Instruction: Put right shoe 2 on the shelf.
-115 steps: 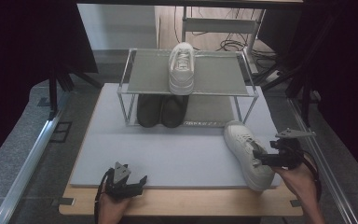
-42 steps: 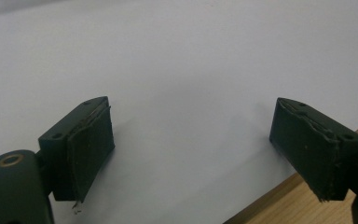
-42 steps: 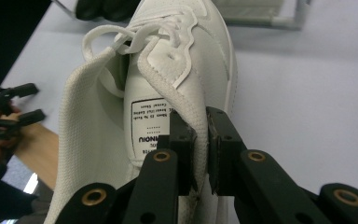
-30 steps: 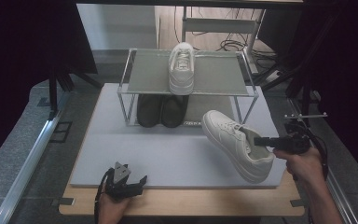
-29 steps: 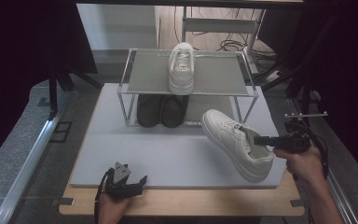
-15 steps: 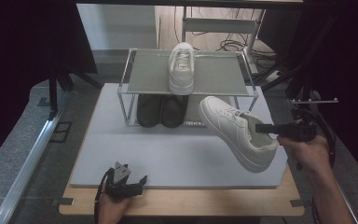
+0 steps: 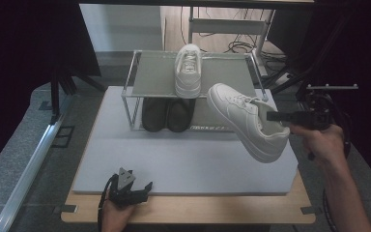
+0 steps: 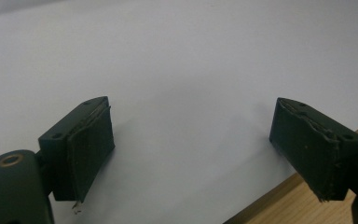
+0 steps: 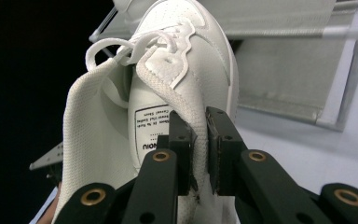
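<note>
A two-tier metal-framed shoe rack with grey shelf panels (image 7: 154, 72) stands at the far end of a pale grey rectangular mat (image 7: 183, 159). On its top shelf a white lace-up sneaker (image 7: 188, 70) sits upright, toe towards the near side, roughly in the middle. Below it, on the lower level, a pair of black shoes (image 7: 166, 114) rests side by side, touching each other, toes also facing the near side. The mat lies on a light wooden tabletop (image 7: 212, 213), whose bare edge shows along the near side. Beyond the rack, a tangle of dark cables (image 7: 239, 47) lies on the wooden floor.
</note>
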`<state>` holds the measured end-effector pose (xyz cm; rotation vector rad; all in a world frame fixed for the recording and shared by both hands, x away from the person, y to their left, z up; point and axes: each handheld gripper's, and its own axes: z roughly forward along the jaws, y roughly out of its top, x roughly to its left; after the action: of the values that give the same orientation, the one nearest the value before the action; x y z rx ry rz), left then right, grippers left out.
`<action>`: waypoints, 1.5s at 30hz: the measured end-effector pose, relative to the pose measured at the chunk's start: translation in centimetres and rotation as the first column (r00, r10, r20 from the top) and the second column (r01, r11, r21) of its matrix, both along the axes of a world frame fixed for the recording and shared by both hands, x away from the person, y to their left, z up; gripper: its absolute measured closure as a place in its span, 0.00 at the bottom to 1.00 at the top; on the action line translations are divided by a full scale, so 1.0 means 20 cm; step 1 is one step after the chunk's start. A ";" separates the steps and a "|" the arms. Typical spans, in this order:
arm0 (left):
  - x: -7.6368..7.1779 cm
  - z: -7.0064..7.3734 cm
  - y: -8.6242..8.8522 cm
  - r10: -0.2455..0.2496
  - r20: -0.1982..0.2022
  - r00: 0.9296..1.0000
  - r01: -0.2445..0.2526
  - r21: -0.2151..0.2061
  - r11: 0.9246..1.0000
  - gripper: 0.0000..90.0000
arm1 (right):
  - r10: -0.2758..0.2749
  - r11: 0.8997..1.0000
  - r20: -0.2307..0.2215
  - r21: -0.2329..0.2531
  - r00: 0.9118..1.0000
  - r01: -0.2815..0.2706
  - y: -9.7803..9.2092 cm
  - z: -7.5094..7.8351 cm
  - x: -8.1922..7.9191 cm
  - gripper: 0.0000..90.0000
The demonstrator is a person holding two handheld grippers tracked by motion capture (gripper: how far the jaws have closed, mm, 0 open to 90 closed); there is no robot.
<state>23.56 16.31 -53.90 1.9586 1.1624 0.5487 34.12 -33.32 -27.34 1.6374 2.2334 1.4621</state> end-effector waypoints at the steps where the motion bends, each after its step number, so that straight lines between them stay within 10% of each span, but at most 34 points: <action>1: 0.00 0.00 0.00 0.000 0.000 1.000 0.000 0.000 1.000 0.15 | -0.005 1.000 -0.001 -0.002 1.000 0.005 0.00 0.00 0.01 0.91; 32: 0.00 0.00 0.00 -0.001 -0.002 1.000 0.001 0.002 1.000 0.15 | -0.253 0.966 -0.017 0.050 0.967 0.253 0.20 -0.03 0.48 0.89; 45: 0.00 0.00 0.00 -0.001 -0.001 1.000 0.001 0.003 1.000 0.15 | -0.234 0.972 0.014 0.021 0.972 0.234 0.26 -0.01 0.54 0.78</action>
<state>23.56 16.33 -53.88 1.9623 1.1621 0.5489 44.89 -28.11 -27.61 1.8130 1.9424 1.4350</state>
